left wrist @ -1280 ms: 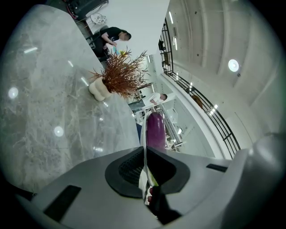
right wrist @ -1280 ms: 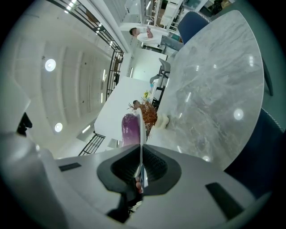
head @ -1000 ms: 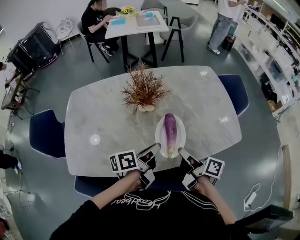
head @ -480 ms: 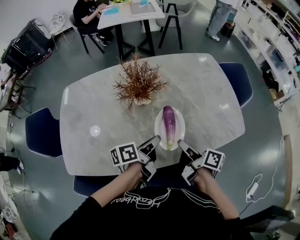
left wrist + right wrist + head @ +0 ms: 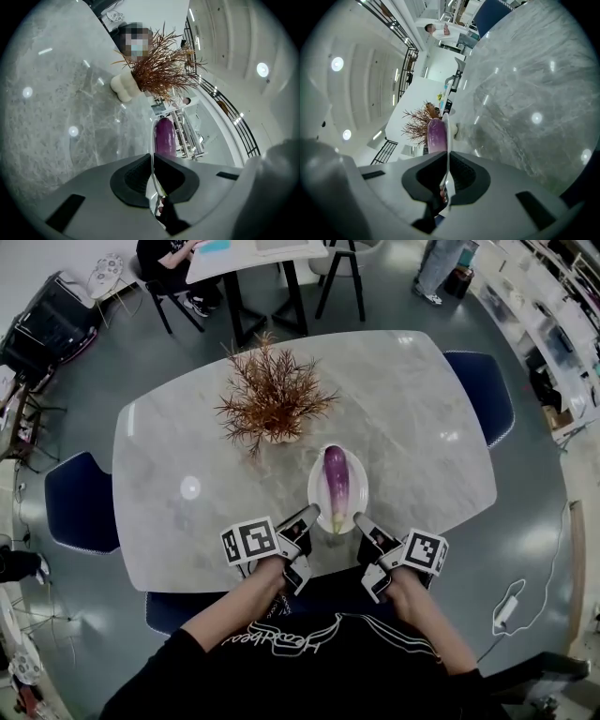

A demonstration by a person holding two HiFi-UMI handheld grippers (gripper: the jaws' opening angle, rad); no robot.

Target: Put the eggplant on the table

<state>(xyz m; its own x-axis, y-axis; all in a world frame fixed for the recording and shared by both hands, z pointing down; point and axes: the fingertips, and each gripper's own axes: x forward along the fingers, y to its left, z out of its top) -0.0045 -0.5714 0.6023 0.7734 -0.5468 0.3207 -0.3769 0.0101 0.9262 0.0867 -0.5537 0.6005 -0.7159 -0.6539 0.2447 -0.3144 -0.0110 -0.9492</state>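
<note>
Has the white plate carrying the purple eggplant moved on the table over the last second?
No. The white oval plate with the purple eggplant keeps the same gap from the dried reddish-brown plant; only the head view shifted.

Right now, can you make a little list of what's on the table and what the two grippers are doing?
eggplant: long purple eggplant, lying on the plate
plate: white oval plate, at the grey marble table's near edge
left gripper: shut on the plate's rim
right gripper: shut on the plate's rim
plant: dry brown plant, behind the plate
</note>
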